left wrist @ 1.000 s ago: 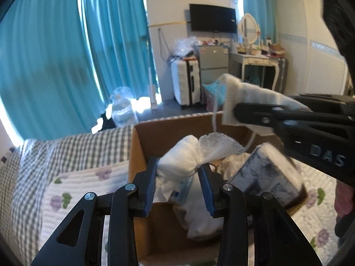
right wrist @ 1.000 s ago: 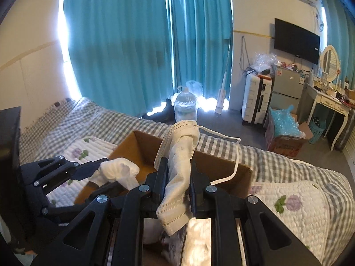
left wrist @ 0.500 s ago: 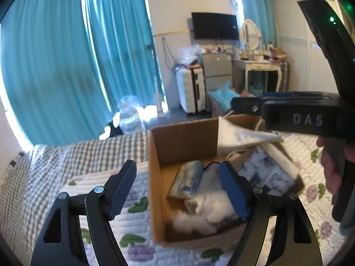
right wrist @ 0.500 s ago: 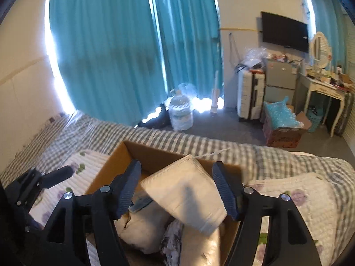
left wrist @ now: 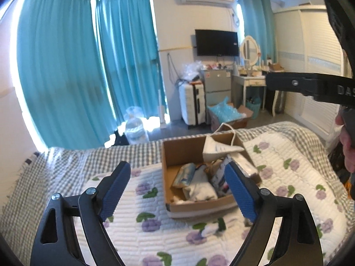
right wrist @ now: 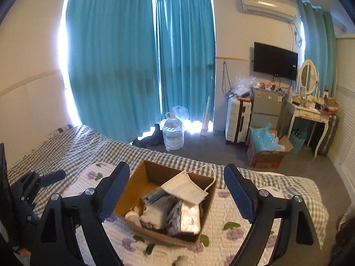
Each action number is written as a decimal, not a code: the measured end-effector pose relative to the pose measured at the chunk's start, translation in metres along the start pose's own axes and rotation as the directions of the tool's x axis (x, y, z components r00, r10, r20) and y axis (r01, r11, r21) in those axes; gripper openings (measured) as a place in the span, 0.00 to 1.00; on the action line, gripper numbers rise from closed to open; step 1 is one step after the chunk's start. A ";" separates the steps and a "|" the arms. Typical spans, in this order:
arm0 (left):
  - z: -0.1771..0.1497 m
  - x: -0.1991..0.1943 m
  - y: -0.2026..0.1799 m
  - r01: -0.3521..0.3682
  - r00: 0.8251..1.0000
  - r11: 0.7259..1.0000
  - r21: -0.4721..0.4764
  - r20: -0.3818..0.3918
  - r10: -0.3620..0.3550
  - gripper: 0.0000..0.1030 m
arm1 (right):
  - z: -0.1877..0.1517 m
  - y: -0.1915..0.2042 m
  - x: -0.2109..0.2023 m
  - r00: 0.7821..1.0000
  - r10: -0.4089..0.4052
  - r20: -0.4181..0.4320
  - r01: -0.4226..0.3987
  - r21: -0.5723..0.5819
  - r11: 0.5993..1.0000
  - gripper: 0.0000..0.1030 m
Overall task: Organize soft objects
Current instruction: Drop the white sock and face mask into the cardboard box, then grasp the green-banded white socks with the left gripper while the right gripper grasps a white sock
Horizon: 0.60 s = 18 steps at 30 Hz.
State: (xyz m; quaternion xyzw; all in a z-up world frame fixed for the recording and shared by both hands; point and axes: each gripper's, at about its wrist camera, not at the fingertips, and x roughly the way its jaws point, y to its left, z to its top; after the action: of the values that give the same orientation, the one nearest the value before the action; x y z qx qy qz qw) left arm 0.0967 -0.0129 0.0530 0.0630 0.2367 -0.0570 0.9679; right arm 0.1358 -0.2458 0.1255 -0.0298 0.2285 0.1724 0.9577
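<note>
A brown cardboard box (left wrist: 169, 159) (right wrist: 133, 188) sits on the bed. It holds a white face mask (left wrist: 218, 149) (right wrist: 185, 188) on top, white cloth (left wrist: 200, 190) (right wrist: 155, 210), a blue tissue pack (left wrist: 184, 175) (right wrist: 153, 196) and a dark-patterned packet (right wrist: 186, 217). My left gripper (left wrist: 177, 194) is open and empty, raised above and in front of the box. My right gripper (right wrist: 176, 192) is open and empty, raised above the box; it also shows in the left wrist view (left wrist: 310, 86) at upper right.
A white quilt with purple flowers (left wrist: 144, 226) covers the grey checked bedspread (right wrist: 77, 146). A small white object (left wrist: 212, 228) lies on the quilt in front of the box. Beyond the bed are a water jug (right wrist: 173, 133), a suitcase (right wrist: 237, 119) and a dresser (right wrist: 308, 113).
Both grippers opened and let go: the white cloth and the face mask now lie in the box. Both grippers then pulled up and back from the box.
</note>
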 end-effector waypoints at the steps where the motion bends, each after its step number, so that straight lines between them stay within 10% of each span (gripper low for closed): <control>1: -0.001 -0.007 -0.001 0.000 1.000 1.000 -0.002 0.002 0.000 0.92 | -0.001 0.002 -0.012 1.000 -0.001 0.007 0.001 -0.004 1.000 0.93; 10: -0.037 -0.022 -0.005 -0.011 1.000 1.000 -0.015 -0.010 0.011 1.00 | -0.051 0.006 -0.043 0.999 -0.038 -0.033 0.037 -0.023 0.999 1.00; 18: -0.082 0.033 -0.003 -0.021 0.996 0.994 -0.109 -0.092 0.011 1.00 | -0.135 -0.005 0.024 0.975 -0.028 -0.223 0.020 -0.036 0.999 1.00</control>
State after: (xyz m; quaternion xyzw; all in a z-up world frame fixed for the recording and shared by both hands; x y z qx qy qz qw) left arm 0.0889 -0.0063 -0.0348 0.0141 0.2831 -0.0334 0.9584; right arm 0.0995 -0.2616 -0.0061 -0.0676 0.3313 0.1602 0.9274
